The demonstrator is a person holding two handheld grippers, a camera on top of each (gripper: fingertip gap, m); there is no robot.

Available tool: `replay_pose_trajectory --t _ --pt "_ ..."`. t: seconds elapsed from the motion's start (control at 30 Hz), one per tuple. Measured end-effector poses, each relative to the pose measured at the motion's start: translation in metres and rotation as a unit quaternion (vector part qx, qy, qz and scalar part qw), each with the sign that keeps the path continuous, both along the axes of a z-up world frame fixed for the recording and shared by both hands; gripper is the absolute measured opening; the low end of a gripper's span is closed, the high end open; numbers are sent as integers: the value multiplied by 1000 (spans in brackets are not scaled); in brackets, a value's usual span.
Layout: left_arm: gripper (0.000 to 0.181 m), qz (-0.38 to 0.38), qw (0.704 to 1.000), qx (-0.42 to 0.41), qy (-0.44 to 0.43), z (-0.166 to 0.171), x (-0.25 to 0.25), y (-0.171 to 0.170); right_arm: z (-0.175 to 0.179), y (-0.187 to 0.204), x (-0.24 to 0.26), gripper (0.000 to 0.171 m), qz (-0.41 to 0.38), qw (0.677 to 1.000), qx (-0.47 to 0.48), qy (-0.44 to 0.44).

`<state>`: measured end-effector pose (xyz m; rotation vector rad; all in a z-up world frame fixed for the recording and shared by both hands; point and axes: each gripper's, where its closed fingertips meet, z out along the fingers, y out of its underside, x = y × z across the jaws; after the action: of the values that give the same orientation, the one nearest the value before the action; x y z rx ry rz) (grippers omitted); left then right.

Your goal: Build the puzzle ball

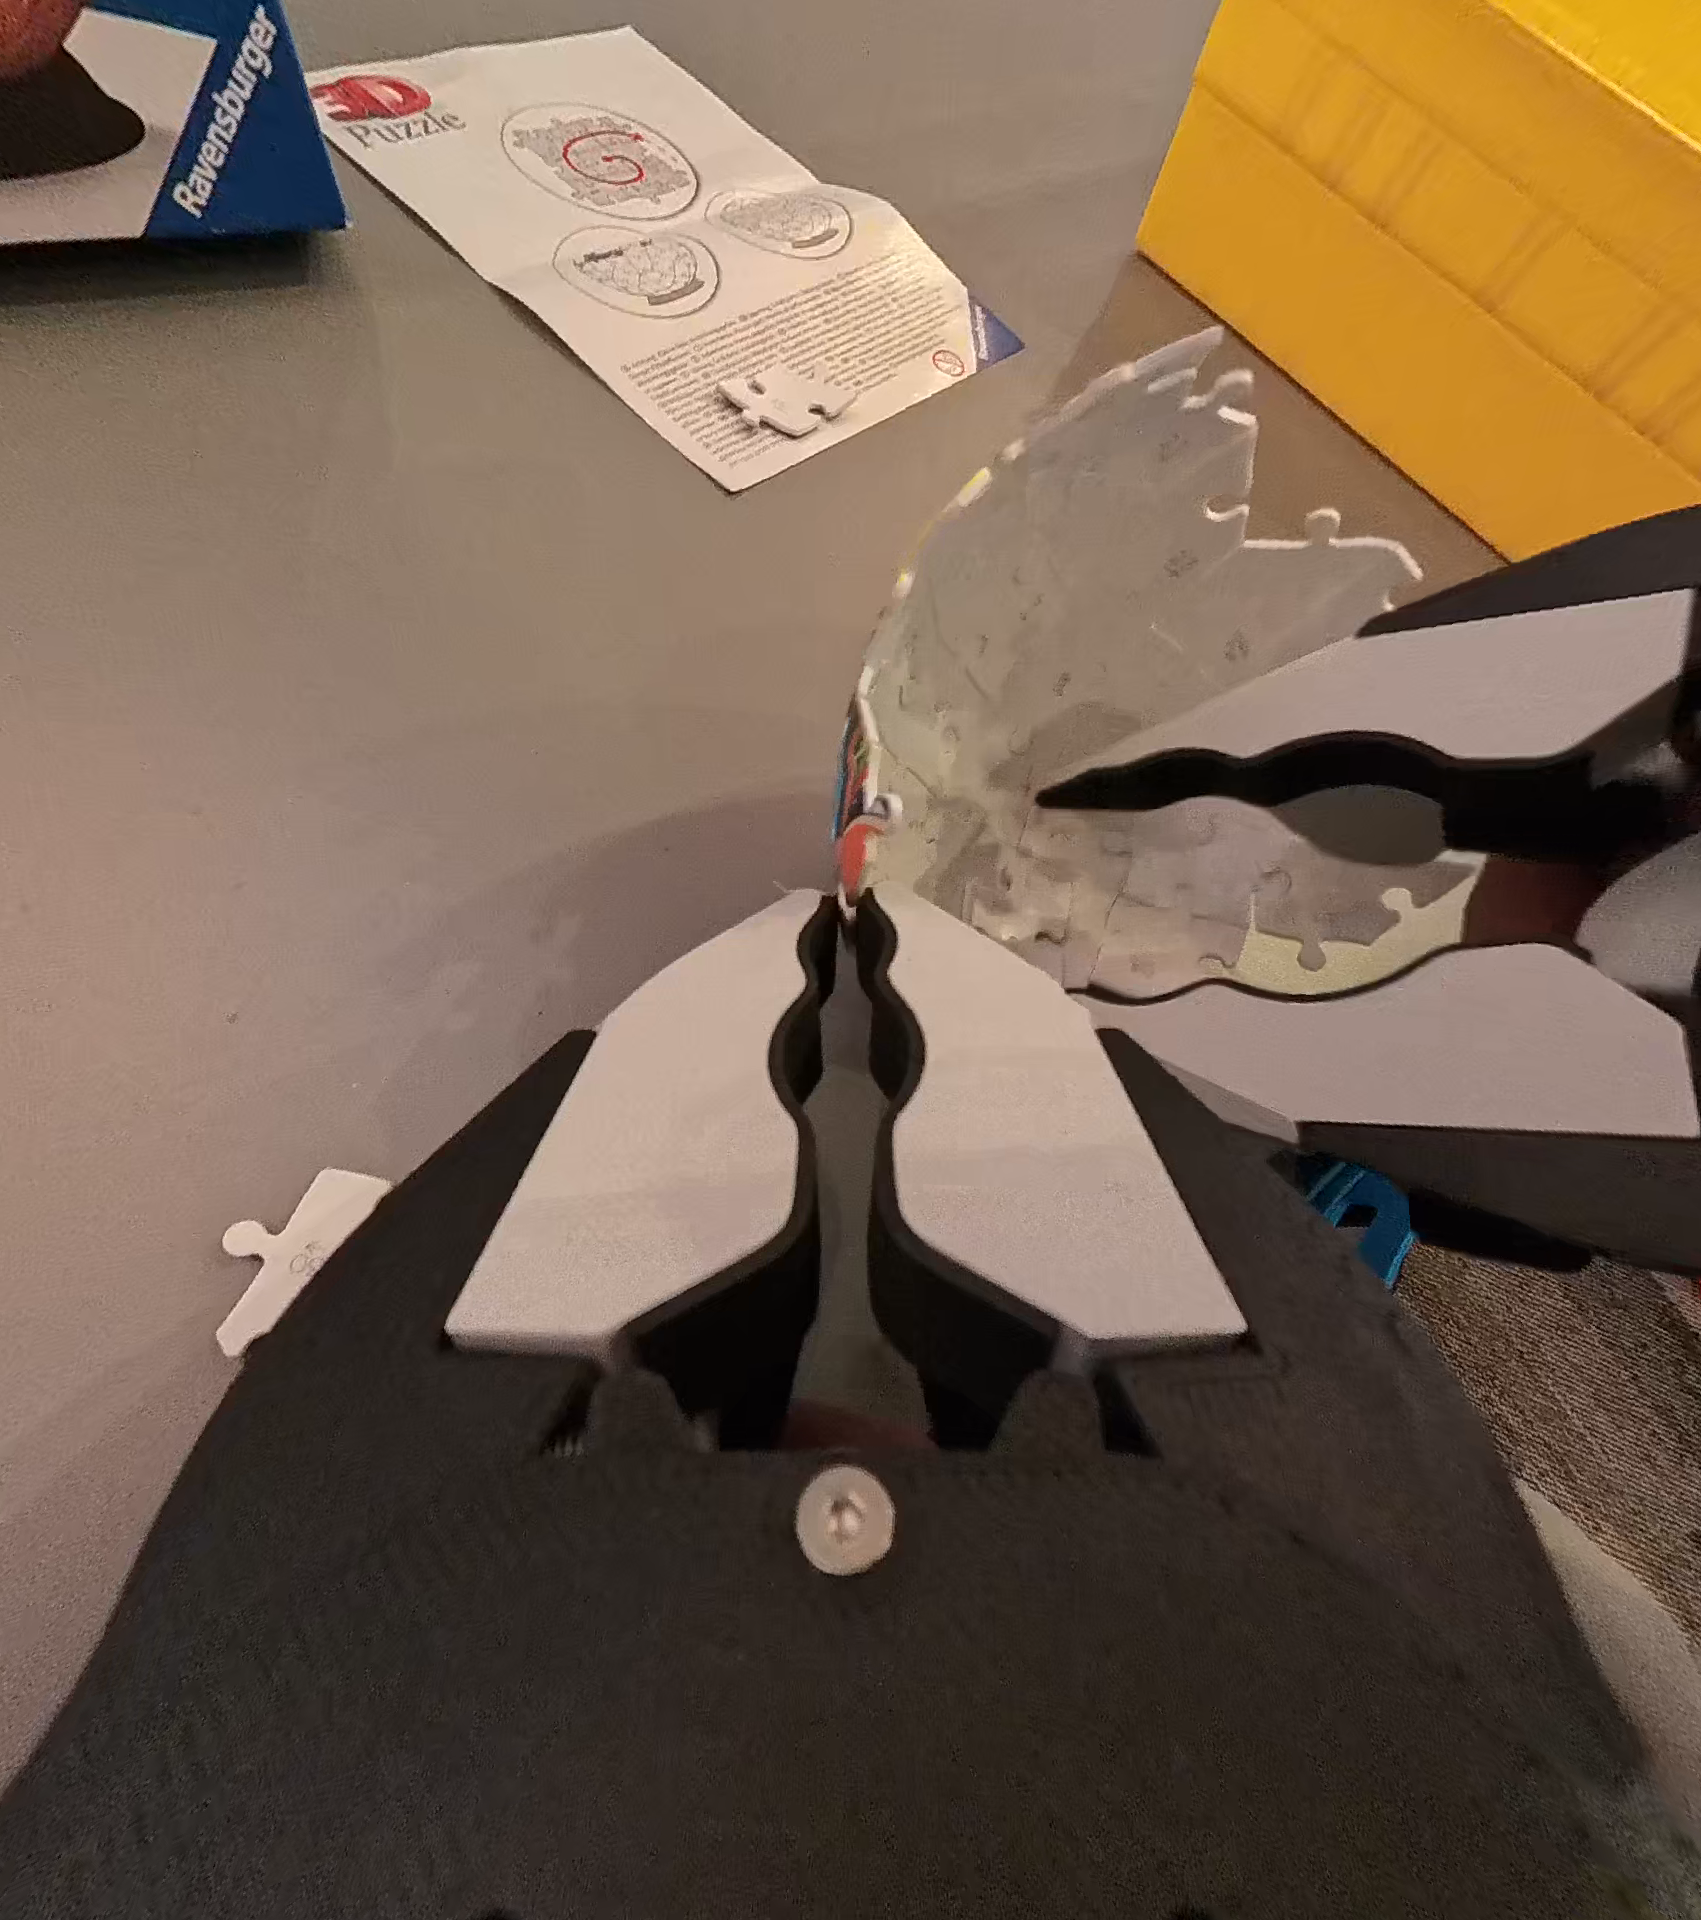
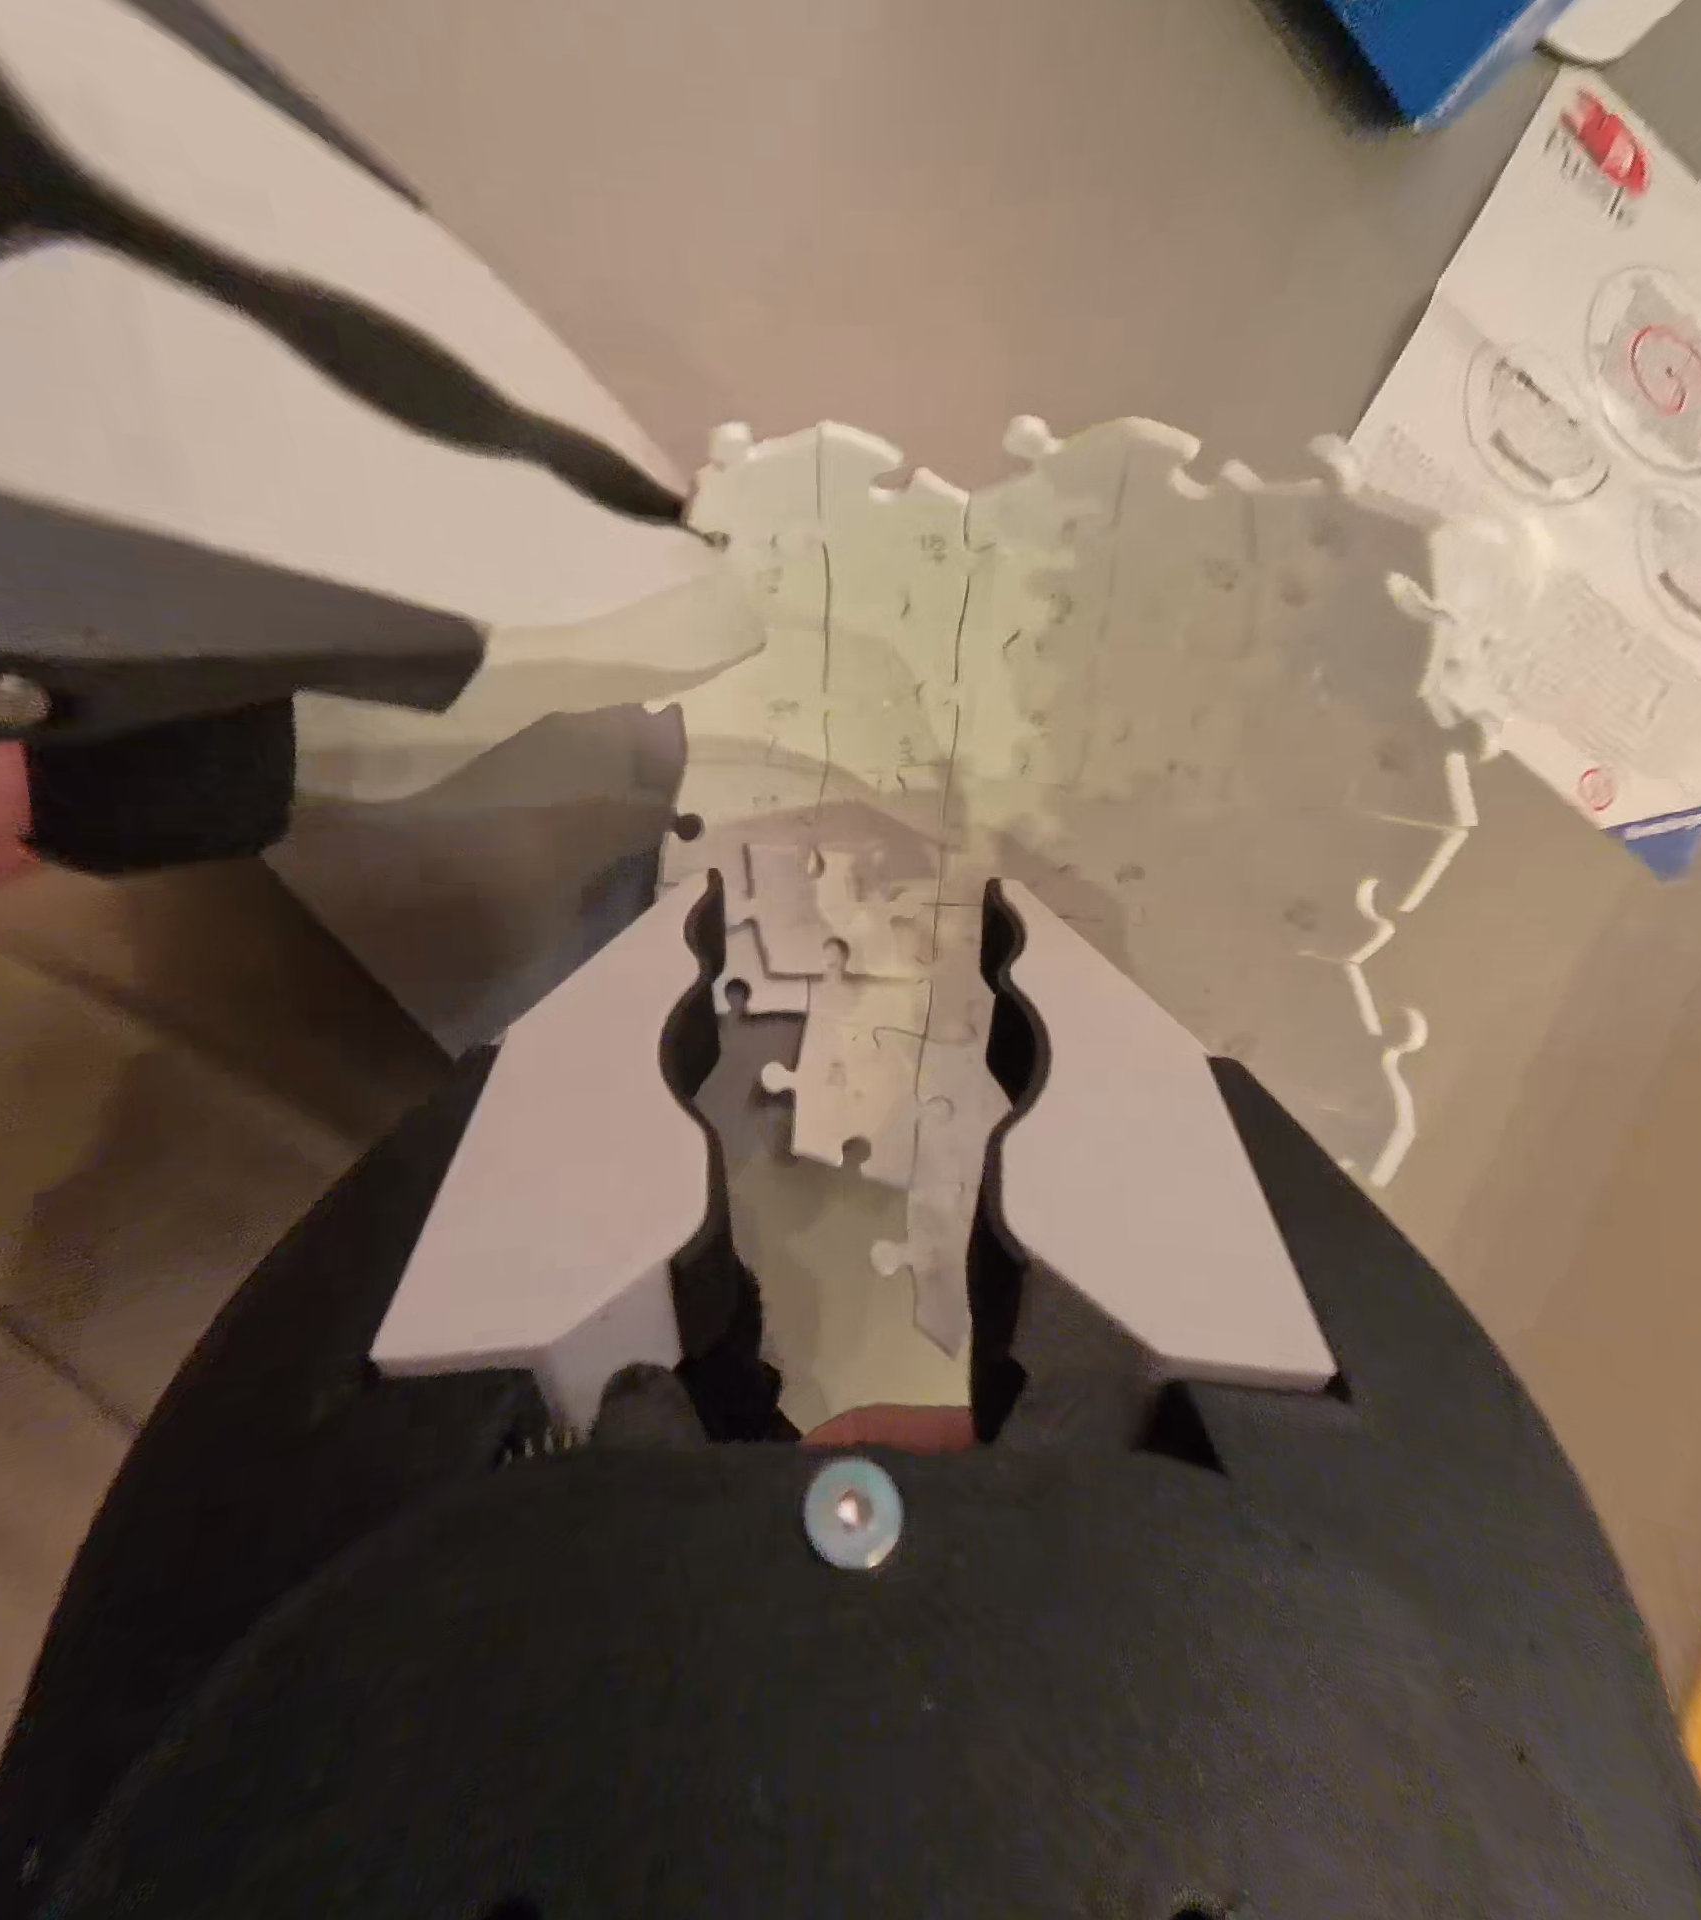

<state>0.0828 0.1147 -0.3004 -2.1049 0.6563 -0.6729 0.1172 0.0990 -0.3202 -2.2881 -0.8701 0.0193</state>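
Note:
The part-built puzzle ball [image 1: 1085,582] is a curved white shell of joined pieces, seen from its inner side, with a strip of coloured outer face at its left rim. My left gripper [image 1: 851,909] is shut on that rim; in the right wrist view it [image 2: 695,520] pinches the shell [image 2: 1085,644] at its upper left edge. My right gripper [image 2: 851,894] is open, its jaws wide apart with the shell's lower part showing between them. In the left wrist view it [image 1: 1064,896] comes in from the right, one finger over the shell's inside, one below it.
A loose white piece [image 1: 784,400] lies on the instruction sheet [image 1: 638,229]; another [image 1: 295,1247] lies beside my left gripper. The blue puzzle box [image 1: 202,135] is far left, a yellow box [image 1: 1500,229] far right. The grey table [image 1: 306,727] ends at carpet [image 1: 1604,1455]. My hands' fingertips stand some 5 cm from each other.

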Motion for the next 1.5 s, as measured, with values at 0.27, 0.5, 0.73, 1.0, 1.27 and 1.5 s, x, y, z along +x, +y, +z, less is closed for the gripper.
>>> replay_pose_trajectory --t 0.27,0.5,0.73,1.0,1.27,1.5 --pt "3 1 1000 1 -6 1 1 2 -5 -13 -16 49 -18 987 -105 120" --pt "3 3 1000 1 -8 2 1 2 -5 -25 -20 51 24 982 -145 119" --pt "3 7 1000 2 -10 1 2 4 -4 -36 -19 29 64 983 -145 87" --pt "2 7 1000 5 -7 1 4 4 -6 -32 -31 65 45 980 -155 115" --pt "2 5 1000 4 -9 0 4 5 -6 -36 -24 30 59 985 -136 92" --pt "3 10 1000 5 -7 2 3 11 -3 -36 -24 30 84 987 -117 76"
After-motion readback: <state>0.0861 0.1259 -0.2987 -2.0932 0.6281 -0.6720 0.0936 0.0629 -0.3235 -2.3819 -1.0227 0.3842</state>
